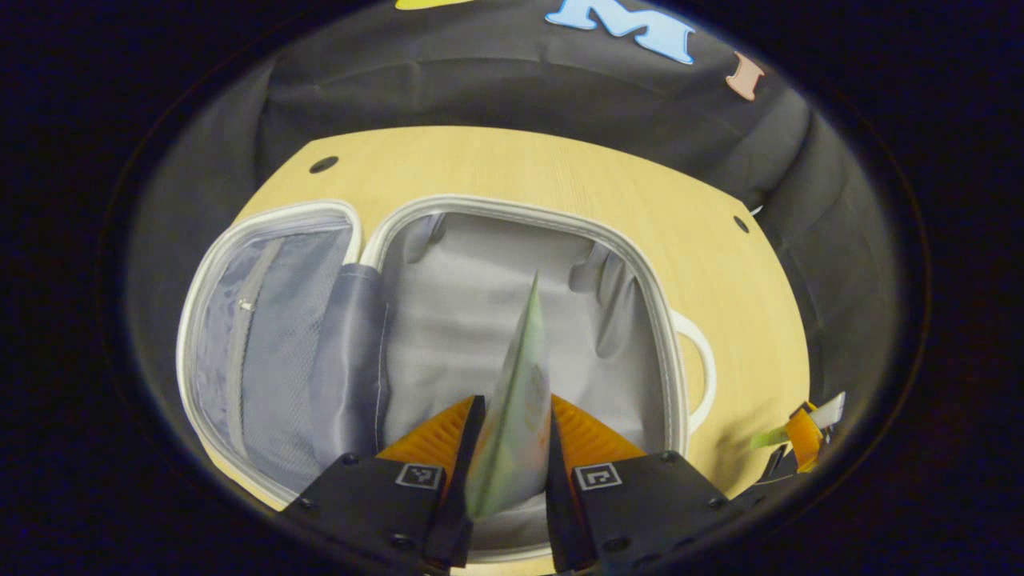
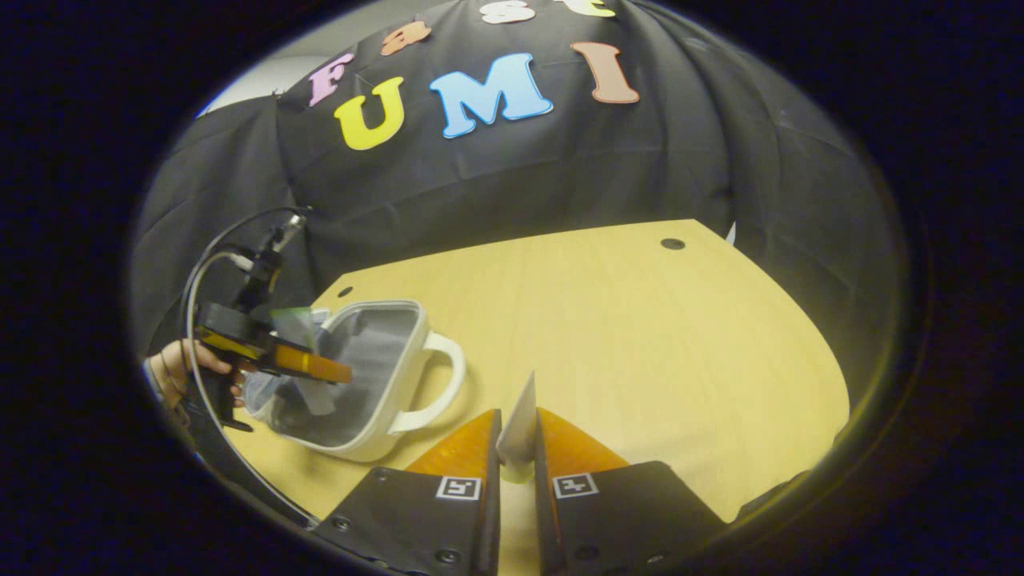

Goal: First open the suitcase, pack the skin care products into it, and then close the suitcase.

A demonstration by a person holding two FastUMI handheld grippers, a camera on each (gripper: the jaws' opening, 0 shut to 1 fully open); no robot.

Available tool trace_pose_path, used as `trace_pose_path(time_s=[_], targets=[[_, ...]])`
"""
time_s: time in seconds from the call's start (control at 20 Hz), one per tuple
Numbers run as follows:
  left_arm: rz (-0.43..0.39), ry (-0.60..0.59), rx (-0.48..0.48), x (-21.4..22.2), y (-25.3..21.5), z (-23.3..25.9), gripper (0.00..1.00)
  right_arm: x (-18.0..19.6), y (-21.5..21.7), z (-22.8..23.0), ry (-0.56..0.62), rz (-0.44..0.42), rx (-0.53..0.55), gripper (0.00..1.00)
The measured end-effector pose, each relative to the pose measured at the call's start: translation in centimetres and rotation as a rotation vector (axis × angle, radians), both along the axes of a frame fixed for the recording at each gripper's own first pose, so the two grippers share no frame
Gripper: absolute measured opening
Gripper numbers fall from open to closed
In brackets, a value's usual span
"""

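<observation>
Left hand-held gripper (image 1: 512, 448) grasps a green sachet (image 1: 520, 376) (print unreadable) over the open suitcase (image 1: 528, 272); right hand-held gripper (image 2: 518, 448) pinches a white sachet (image 2: 520, 424).

Recording booth, staged setup, not lived-in home. Black cloth wall (image 2: 560, 160) draped with folds all round table. Light wood table (image 2: 640, 336) with round holes near corners, bare apart from props. White suitcase (image 1: 520, 264) lies open on it, grey lining. Hand (image 2: 180, 364) holds cabled gripper (image 2: 272, 360) rig beside suitcase; printed marker squares on gripper bodies. Sliver of pale wall above cloth, top left in right gripper view.
</observation>
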State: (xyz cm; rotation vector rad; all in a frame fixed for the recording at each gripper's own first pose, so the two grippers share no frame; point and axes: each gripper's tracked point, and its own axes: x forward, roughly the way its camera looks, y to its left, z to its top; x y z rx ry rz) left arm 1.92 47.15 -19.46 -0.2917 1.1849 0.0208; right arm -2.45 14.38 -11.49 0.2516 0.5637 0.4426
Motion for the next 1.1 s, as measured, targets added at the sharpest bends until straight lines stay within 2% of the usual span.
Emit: trace_pose_path(time_s=[0.1,0.15,0.2,0.25,0.3,0.35,0.4,0.45,0.55,0.65,0.75,0.85,0.9,1.05,1.1], targets=[[-0.011,-0.011,-0.035,0.1,0.3,-0.3,0.47,-1.7,2.4,1.4,0.003,0.006,0.020,0.18],[-0.025,-0.027,-0.036,0.4,0.5,0.0,0.53,-2.3,3.8,2.0,0.007,0.015,0.033,0.18],[-0.042,-0.044,-0.025,0.6,1.0,0.3,0.47,-2.8,5.5,2.7,0.007,0.030,0.047,0.18],[-0.055,-0.070,-0.019,0.7,1.4,1.1,0.53,-3.1,7.0,3.5,0.007,0.045,0.062,0.18],[-0.063,-0.104,-0.014,1.1,1.6,2.0,0.62,-3.3,8.6,4.1,0.006,0.062,0.072,0.18],[-0.068,-0.140,-0.009,1.1,2.0,3.1,0.76,-3.2,10.1,4.7,0.003,0.079,0.078,0.18],[-0.070,-0.178,-0.003,1.0,2.6,4.3,0.82,-2.9,11.7,5.1,-0.001,0.099,0.077,0.14],[-0.065,-0.216,0.006,0.7,3.3,5.6,0.84,-2.4,13.2,5.3,-0.004,0.116,0.070,0.18],[-0.046,-0.296,0.010,-0.2,5.0,8.5,0.87,-1.3,16.0,4.0,0.017,0.157,0.044,0.17],[-0.019,-0.359,0.031,-1.5,7.7,10.8,0.89,-0.3,18.1,1.2,0.096,0.180,0.013,0.18],[0.028,-0.397,0.064,-2.7,10.8,12.5,0.89,0.5,18.9,-0.8,0.139,0.190,-0.050,0.18],[0.091,-0.406,0.098,-4.0,14.7,13.4,0.89,1.0,19.4,-0.7,0.125,0.192,-0.065,0.16],[0.129,-0.403,0.115,-4.9,16.6,13.5,0.89,1.1,19.3,-0.1,0.105,0.198,-0.066,0.22],[0.237,-0.389,0.157,-6.1,22.0,13.2,0.89,0.7,18.4,2.1,0.020,0.195,-0.062,0.76],[0.269,-0.384,0.170,-6.5,23.6,13.0,0.89,0.5,18.0,2.6,-0.005,0.188,-0.065,0.87]])
